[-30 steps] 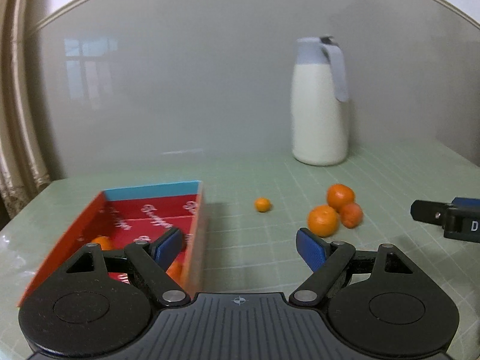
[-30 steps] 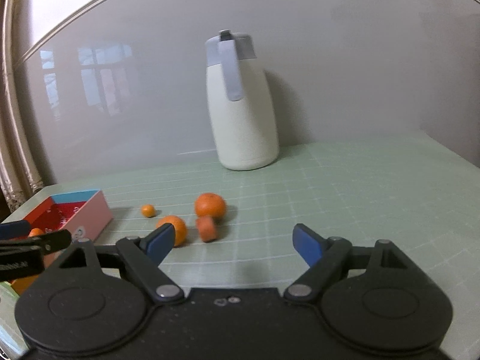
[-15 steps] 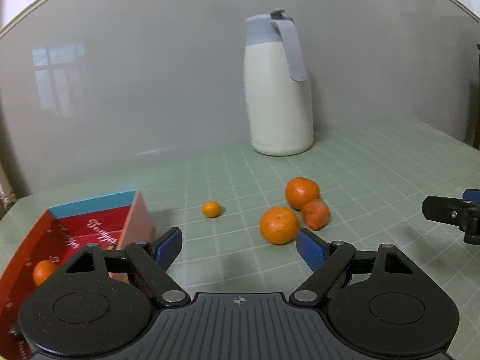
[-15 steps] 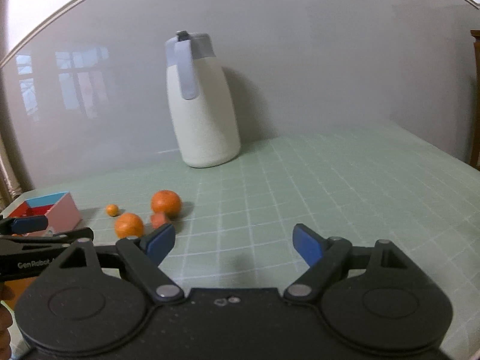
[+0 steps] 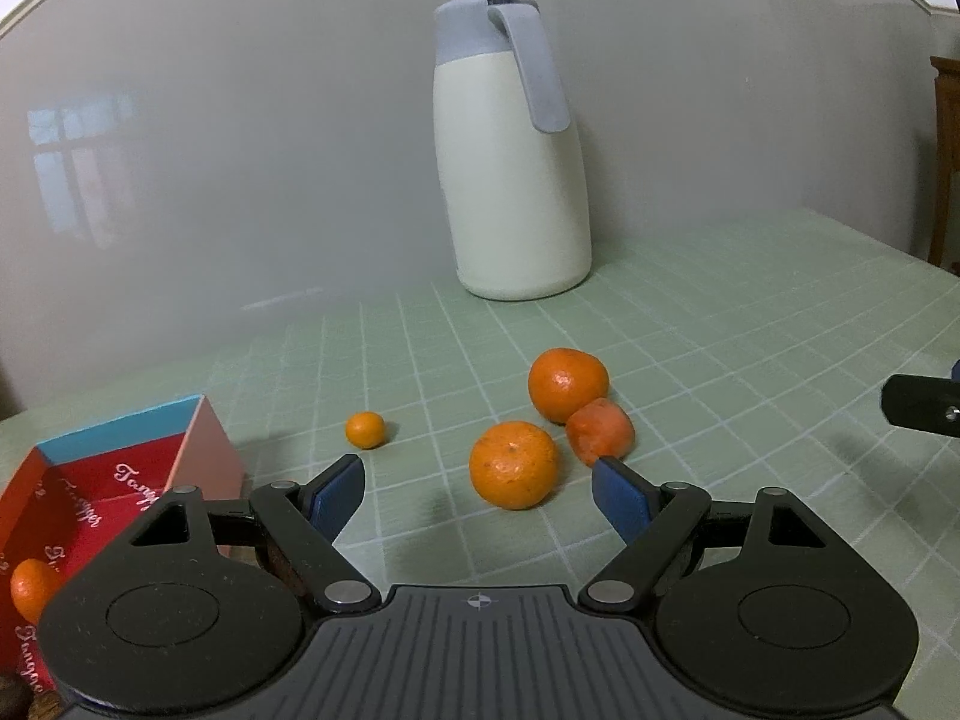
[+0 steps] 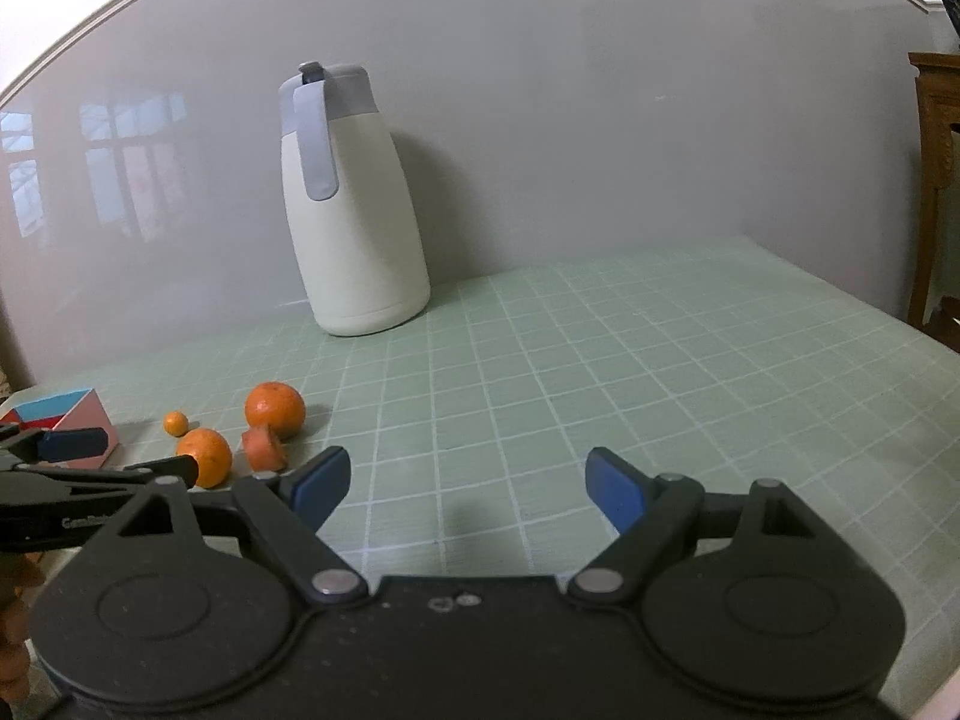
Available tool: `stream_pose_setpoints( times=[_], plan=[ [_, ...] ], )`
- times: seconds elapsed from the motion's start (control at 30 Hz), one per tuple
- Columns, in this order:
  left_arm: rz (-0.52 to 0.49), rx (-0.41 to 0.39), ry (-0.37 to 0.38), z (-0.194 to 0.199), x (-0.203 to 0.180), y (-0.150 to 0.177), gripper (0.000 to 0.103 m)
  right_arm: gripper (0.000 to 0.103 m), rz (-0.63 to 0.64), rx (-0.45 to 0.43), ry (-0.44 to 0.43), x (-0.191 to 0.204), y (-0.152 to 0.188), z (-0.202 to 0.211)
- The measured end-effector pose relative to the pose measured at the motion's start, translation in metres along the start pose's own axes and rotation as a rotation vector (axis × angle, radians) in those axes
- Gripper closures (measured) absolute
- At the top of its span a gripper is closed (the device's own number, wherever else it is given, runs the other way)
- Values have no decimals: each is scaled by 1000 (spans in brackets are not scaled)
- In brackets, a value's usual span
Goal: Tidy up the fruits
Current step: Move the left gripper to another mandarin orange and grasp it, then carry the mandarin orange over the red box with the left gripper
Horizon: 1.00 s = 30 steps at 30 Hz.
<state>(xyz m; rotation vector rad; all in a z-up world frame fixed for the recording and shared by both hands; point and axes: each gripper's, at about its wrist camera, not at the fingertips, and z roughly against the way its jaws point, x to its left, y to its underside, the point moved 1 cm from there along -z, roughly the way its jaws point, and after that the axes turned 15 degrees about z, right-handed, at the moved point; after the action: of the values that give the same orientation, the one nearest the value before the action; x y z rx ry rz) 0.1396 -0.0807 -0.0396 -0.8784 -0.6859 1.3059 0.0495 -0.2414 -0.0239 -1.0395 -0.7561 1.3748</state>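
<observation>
Sorting partly done: one orange (image 5: 33,594) lies in the red box (image 5: 90,498); four fruits (image 5: 513,465) remain on the surface (image 5: 720,348). Left tongs (image 5: 478,495) and right tongs (image 6: 468,489) spread, empty.

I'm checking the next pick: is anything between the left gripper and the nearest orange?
Nothing visible. The left gripper is open, with bare green mat between its fingers and the nearest orange. The redder fruit sits just behind-right of it, close to one fingertip.
</observation>
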Motion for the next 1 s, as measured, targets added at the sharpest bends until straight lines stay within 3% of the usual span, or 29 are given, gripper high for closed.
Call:
stream_pose_setpoints(
  times=[0.53,0.6,0.67,0.73,1.0],
  plan=[
    [24,31,30,-28,-2,-1,21,17,-1,-3,-14,-1,0,1],
    [20,36,38,-30,-4,-1,26,17,-4,-3,-15,-2,0,1],
    [17,57,50,-34,-6,-1,47,17,-6,-5,-16,-1,-1,2],
    [19,81,53,-39,-7,0,53,17,-4,-6,-17,-1,-1,2],
    [29,89,35,-41,-6,-1,63,17,-6,-21,24,-3,0,6]
  ],
)
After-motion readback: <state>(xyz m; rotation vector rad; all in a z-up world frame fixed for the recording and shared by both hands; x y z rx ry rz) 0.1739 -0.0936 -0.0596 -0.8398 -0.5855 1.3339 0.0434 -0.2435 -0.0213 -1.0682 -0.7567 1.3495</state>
